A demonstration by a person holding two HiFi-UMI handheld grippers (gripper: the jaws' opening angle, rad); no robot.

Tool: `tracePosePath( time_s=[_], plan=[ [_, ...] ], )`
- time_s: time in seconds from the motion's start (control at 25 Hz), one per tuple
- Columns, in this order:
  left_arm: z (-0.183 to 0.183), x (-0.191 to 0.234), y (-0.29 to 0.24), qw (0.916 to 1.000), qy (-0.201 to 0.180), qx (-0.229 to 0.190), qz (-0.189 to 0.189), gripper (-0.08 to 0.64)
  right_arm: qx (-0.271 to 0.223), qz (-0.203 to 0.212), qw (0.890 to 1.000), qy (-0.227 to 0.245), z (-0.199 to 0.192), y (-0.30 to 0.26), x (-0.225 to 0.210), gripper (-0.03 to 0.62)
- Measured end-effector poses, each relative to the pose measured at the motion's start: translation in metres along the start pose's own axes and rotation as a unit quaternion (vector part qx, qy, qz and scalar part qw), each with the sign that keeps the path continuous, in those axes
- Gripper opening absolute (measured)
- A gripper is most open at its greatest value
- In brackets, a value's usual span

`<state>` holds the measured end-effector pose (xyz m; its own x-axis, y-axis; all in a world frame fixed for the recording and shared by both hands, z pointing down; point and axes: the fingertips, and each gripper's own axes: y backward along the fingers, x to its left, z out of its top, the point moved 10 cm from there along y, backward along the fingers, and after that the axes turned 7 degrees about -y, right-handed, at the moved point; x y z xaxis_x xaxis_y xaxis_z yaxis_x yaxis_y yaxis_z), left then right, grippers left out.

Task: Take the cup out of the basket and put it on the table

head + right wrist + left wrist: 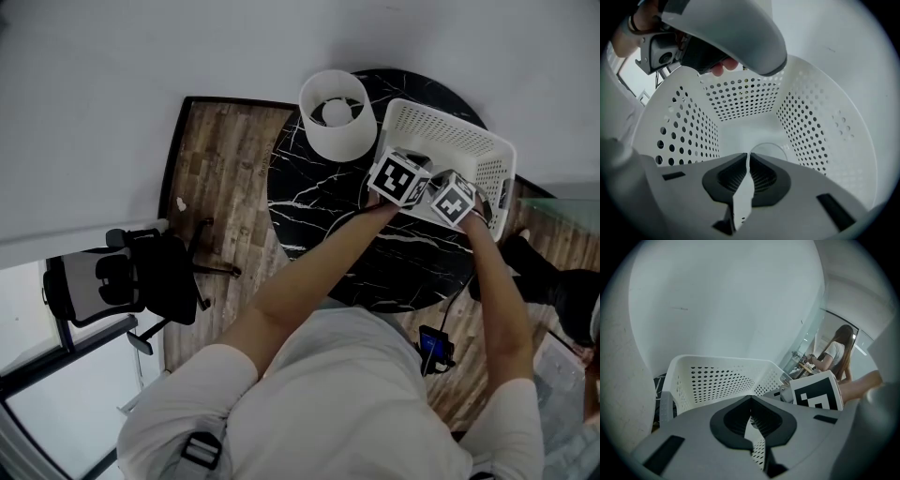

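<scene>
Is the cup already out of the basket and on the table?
No: the right gripper view shows the clear cup resting on the floor of the white basket, just beyond the right gripper's closed jaws.

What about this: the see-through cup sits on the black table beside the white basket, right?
No. The see-through cup sits inside the white basket, not beside it on the black table. The right gripper view shows it.
</scene>
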<state>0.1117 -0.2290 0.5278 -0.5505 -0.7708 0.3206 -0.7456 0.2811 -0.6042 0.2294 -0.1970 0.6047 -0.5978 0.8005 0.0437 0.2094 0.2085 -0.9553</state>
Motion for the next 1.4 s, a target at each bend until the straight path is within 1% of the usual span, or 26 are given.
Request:
tracePosePath(
  time_s=[0.48, 0.68, 0.96, 1.12, 1.4],
  plan=[
    [-0.001, -0.005, 0.005, 1.0000, -0.002, -0.001, -0.003, 0.006, -0.013, -0.016, 1.000, -0.008, -0.002, 0.017, -0.003, 0.023],
    [0.002, -0.010, 0.008, 1.0000, -0.005, -0.005, -0.004, 0.006, -0.025, -0.024, 0.999, -0.003, 0.001, 0.033, -0.002, 0.023],
    [0.011, -0.018, 0.028, 0.9997, -0.012, -0.020, 0.006, 0.006, -0.042, -0.046, 0.998, 0.004, 0.005, 0.066, 0.001, 0.023],
    [0.013, -0.024, 0.036, 0.9995, -0.013, -0.029, 0.004, 0.006, -0.054, -0.059, 0.997, 0.011, 0.006, 0.087, 0.006, 0.023],
    [0.020, -0.040, 0.057, 0.9982, -0.027, -0.053, -0.002, 0.006, -0.080, -0.069, 0.994, 0.018, 0.005, 0.120, 0.020, 0.023]
  ],
)
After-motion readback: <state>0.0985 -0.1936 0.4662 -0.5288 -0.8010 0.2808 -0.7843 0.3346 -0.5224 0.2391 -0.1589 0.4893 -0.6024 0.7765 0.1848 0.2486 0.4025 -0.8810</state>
